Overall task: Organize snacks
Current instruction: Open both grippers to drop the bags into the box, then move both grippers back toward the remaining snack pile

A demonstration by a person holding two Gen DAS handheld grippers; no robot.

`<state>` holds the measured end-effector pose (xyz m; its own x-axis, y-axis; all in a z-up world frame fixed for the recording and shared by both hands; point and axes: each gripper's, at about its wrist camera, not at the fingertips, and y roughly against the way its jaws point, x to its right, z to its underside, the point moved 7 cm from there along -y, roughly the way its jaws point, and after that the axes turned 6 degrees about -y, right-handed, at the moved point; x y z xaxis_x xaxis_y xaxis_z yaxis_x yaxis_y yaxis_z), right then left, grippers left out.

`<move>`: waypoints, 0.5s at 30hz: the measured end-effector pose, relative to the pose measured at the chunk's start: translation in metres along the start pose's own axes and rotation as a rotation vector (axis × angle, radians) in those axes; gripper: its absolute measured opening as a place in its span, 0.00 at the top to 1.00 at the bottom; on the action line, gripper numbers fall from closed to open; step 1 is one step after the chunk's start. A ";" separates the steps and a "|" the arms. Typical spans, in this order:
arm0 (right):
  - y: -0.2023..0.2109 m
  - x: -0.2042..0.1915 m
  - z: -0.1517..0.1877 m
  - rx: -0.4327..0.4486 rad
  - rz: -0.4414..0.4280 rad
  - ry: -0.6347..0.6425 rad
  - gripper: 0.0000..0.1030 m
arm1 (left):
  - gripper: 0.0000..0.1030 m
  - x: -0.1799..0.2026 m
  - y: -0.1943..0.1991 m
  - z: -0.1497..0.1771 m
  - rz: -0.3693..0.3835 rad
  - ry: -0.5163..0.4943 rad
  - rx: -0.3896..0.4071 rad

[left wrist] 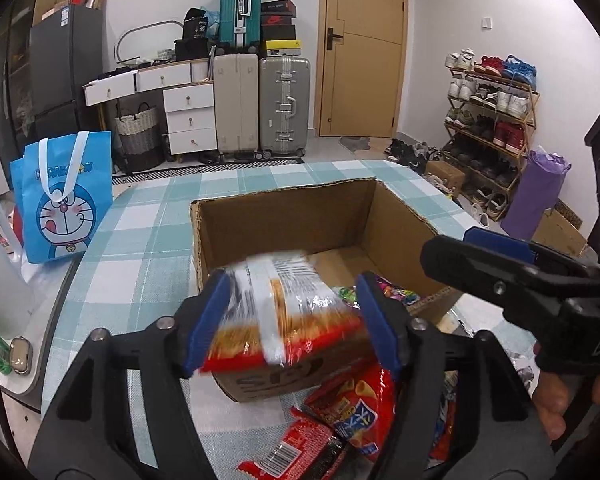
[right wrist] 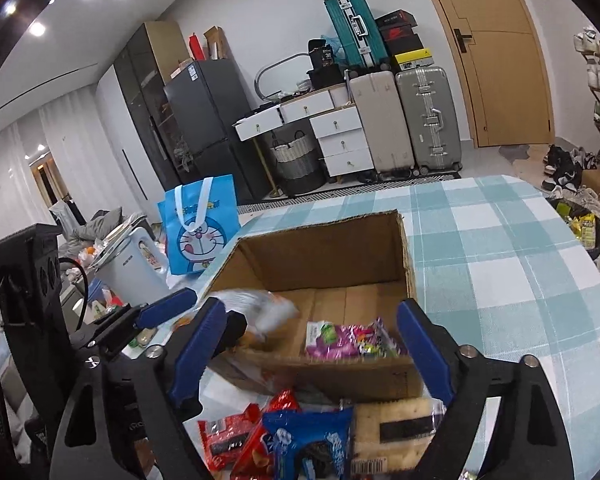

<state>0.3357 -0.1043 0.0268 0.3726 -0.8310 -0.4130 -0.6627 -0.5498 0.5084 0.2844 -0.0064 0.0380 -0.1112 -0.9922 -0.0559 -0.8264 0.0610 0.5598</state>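
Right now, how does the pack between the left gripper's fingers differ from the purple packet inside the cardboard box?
The biscuit pack hangs between the left gripper's fingers over the cardboard box's near wall; the purple packet lies on the box floor. The biscuit pack is red and clear, showing orange biscuits; the purple packet is opaque purple and green. Both are sealed snack wrappers.

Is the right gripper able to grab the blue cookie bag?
Probably yes. The right gripper is open with nothing between its fingers, and the blue cookie bag lies on top of the pile just below it, uncovered.
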 end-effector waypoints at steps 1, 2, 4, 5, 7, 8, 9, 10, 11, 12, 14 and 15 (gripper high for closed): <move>0.003 0.000 0.003 -0.002 -0.003 -0.001 0.01 | 0.23 0.001 0.003 0.002 0.007 -0.008 -0.001; 0.007 0.000 0.006 -0.002 -0.010 -0.001 0.01 | 0.19 0.002 0.007 0.004 0.012 -0.012 0.002; 0.016 0.000 0.012 0.001 -0.027 0.002 0.01 | 0.18 0.004 0.017 0.008 0.019 -0.012 0.010; 0.021 0.001 0.014 0.005 -0.028 0.001 0.01 | 0.17 0.005 0.022 0.011 0.025 -0.013 0.008; 0.029 0.001 0.019 0.010 -0.034 0.000 0.01 | 0.11 0.007 0.032 0.019 0.038 -0.011 0.003; 0.033 0.001 0.022 0.008 -0.035 0.002 0.01 | 0.02 0.009 0.036 0.022 0.043 -0.017 0.005; 0.036 0.001 0.024 0.006 -0.031 0.004 0.01 | 0.00 0.010 0.042 0.026 0.039 -0.021 0.011; 0.041 0.002 0.027 0.008 -0.029 0.005 0.01 | 0.00 0.011 0.048 0.029 0.035 -0.027 0.025; 0.046 0.003 0.030 0.015 -0.032 0.003 0.01 | 0.00 0.013 0.054 0.033 0.031 -0.035 0.031; 0.049 0.003 0.032 0.018 -0.033 0.001 0.01 | 0.00 0.014 0.059 0.036 0.028 -0.040 0.032; 0.055 0.005 0.035 0.023 -0.029 -0.006 0.01 | 0.00 0.016 0.069 0.043 0.036 -0.039 0.035; 0.058 0.006 0.038 0.023 -0.025 -0.010 0.01 | 0.00 0.016 0.073 0.046 0.039 -0.033 0.038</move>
<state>0.2751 -0.1383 0.0250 0.3828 -0.8163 -0.4326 -0.6680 -0.5680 0.4808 0.1969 -0.0130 0.0396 -0.1613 -0.9849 -0.0627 -0.8412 0.1040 0.5307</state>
